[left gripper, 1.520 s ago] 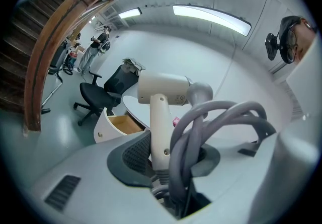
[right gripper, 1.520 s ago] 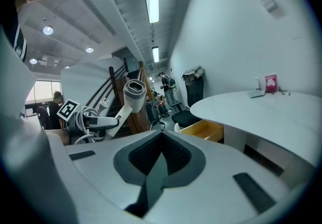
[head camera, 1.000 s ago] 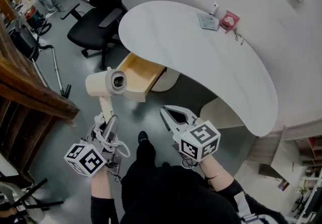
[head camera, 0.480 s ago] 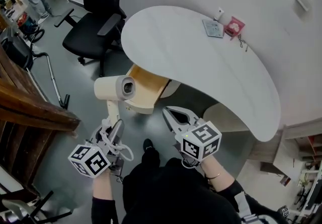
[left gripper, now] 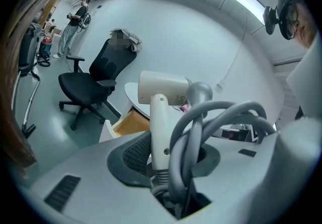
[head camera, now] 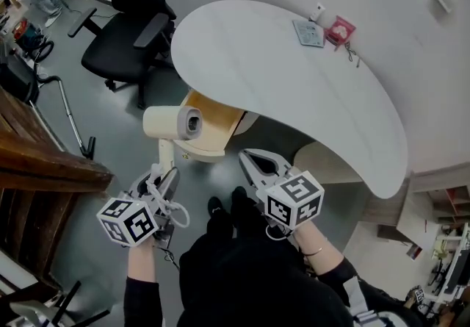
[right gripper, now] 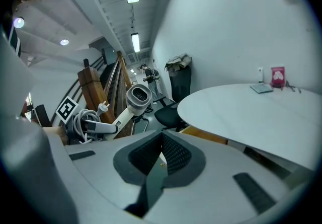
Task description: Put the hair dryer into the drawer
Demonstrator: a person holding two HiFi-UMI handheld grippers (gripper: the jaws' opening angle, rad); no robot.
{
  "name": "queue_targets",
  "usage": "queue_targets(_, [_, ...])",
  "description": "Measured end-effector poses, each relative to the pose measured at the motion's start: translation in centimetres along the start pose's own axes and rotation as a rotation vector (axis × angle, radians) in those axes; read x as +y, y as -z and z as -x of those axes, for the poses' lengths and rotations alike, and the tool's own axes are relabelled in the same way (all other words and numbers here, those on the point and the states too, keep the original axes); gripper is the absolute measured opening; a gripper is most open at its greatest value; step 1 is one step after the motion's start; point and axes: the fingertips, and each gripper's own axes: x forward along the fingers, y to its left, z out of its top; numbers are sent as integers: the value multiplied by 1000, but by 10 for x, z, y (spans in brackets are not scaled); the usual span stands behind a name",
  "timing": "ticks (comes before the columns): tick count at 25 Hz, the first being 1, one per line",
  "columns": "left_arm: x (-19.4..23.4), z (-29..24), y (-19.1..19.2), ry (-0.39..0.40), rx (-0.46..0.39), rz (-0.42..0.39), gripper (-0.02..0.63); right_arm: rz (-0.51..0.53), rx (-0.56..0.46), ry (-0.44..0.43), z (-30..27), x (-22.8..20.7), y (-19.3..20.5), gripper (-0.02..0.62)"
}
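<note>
One cream plastic hair dryer (head camera: 170, 123), one open pale-wood drawer (head camera: 217, 115), two hand-held grippers.
The left hand-held gripper (head camera: 160, 180) is clamped on the dryer's handle and holds it in the air just beside the drawer's front. The barrel lies across, its round open end facing right toward the drawer, handle downward. The right hand-held gripper (head camera: 255, 164) has its jaws together, empty.
</note>
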Motion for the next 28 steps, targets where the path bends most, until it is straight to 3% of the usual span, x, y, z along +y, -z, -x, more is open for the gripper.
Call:
queue_targets(7, [17,-16,11,-22,123,-65,164,-4,13,11,-9,-9,-1,3])
queue_targets(15, [36,-38,26,-18,281,-67,163,-29,12,17,-19,-27,-5,3])
queue_targets(28, [64,-93,45,-72,538,-137,163,-56,61,18,-45,-78,-11,3])
